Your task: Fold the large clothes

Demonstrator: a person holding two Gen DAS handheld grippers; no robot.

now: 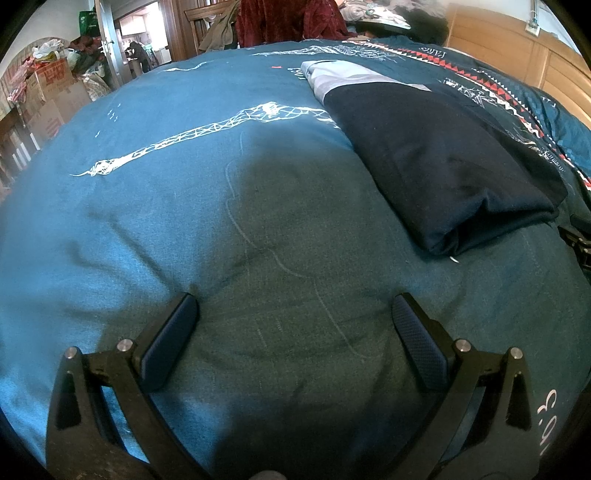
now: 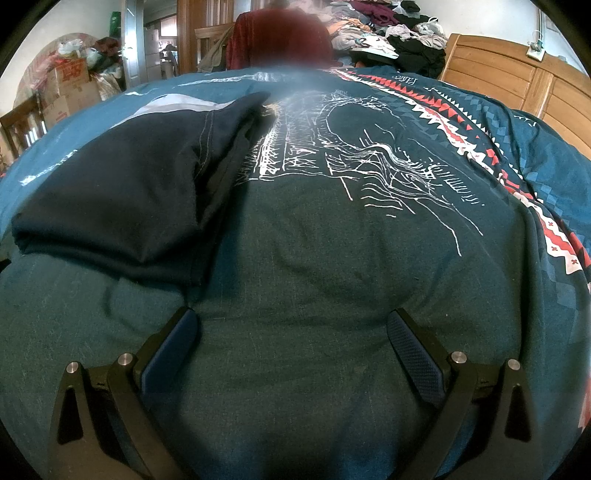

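Observation:
A folded dark navy garment (image 1: 443, 162) with a pale grey band at its far end lies on the teal bedspread (image 1: 147, 192), up and to the right of my left gripper (image 1: 295, 308). That gripper is open, its pads low over bare bedspread with nothing between them. In the right wrist view the same navy garment (image 2: 118, 192) lies to the upper left of my right gripper (image 2: 295, 323), which is also open and empty over the bedspread (image 2: 314, 277). A black piece of the right gripper shows at the right edge of the left wrist view.
The bedspread carries white line drawings (image 2: 351, 162) and a red and white zigzag band (image 2: 461, 133). A wooden headboard (image 2: 498, 77) stands at the right. A person in dark red (image 2: 288, 37) stands beyond the bed. Piled clothes (image 2: 399, 33) and cardboard boxes (image 1: 51, 92) lie behind.

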